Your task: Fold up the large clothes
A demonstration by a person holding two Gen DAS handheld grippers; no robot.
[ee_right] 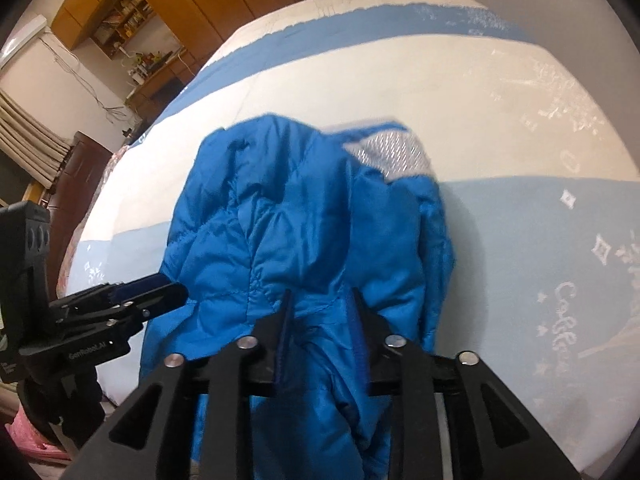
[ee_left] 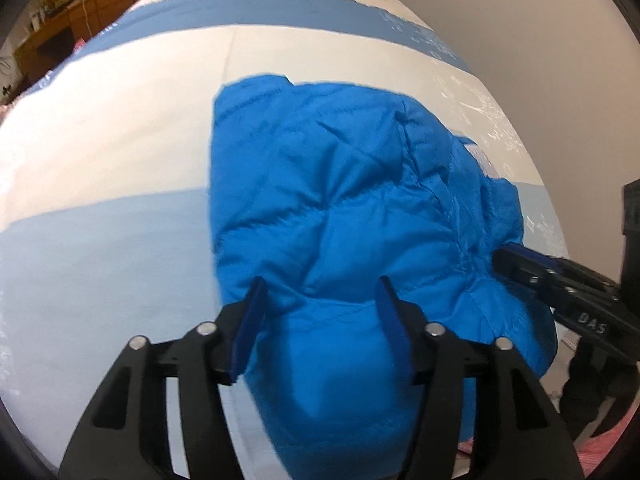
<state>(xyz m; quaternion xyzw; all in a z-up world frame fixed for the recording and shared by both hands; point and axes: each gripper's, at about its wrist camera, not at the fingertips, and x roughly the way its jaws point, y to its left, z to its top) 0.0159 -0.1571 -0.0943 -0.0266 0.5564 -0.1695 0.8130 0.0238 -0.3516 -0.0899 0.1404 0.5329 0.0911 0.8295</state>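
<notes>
A bright blue padded jacket (ee_left: 340, 208) lies bunched on the bed, and it also shows in the right wrist view (ee_right: 288, 232) with a silvery lining patch (ee_right: 390, 154) at its far edge. My left gripper (ee_left: 322, 296) is open, its jaws astride a fold of the jacket at the near edge. My right gripper (ee_right: 322, 306) is partly closed with jacket fabric between its jaws. It also shows at the right of the left wrist view (ee_left: 516, 260), touching the jacket's side. The left gripper shows at the left of the right wrist view (ee_right: 160, 290).
The bed cover (ee_left: 100, 140) is white with pale and darker blue bands (ee_left: 260, 8). A plain wall (ee_left: 540, 40) runs along the bed's right side. Wooden cabinets and shelves (ee_right: 160, 8) stand beyond the bed on the left. Pink fabric (ee_right: 28, 436) lies by the bed's near corner.
</notes>
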